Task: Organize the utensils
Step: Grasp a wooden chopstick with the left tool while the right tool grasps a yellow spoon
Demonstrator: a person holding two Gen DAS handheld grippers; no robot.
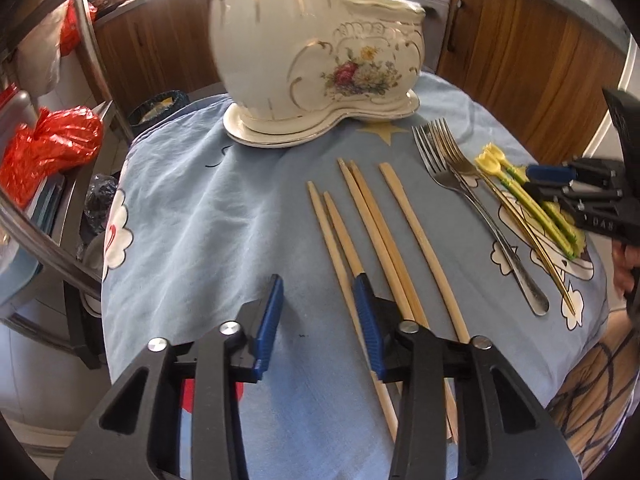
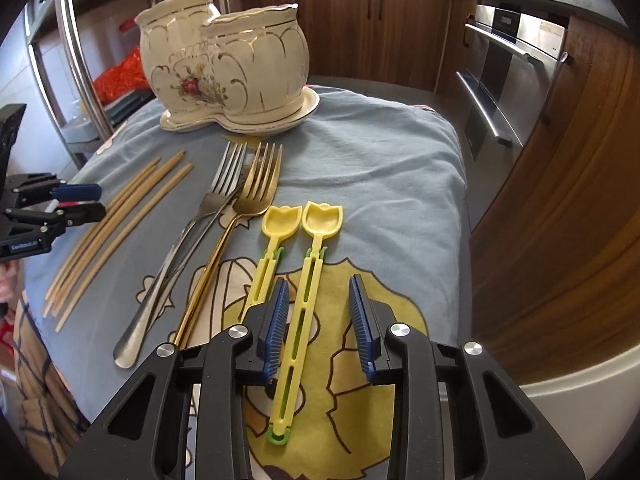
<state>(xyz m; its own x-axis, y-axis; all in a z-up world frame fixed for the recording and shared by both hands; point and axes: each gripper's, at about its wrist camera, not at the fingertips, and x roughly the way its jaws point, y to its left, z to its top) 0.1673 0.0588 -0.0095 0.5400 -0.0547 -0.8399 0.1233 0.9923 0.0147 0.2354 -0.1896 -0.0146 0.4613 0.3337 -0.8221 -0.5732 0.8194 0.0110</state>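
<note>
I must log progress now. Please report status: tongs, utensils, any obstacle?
Left tongs open beside chopsticks. Right tongs open astride one yellow spoon. Nothing held. Nothing blocking.

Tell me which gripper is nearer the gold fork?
Right. The right gripper straddles a yellow spoon just beside the gold fork; the left gripper sits over the chopsticks, beyond the silver fork.

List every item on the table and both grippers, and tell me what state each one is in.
Ceramic holder: upright on its saucer, nothing seen sticking out.
Chopsticks: five, flat on cloth.
Forks: two, flat, overlapping.
Yellow spoons: two, flat, side by side.
Left gripper: open, nothing between pads.
Right gripper: open, astride one spoon handle.
</note>
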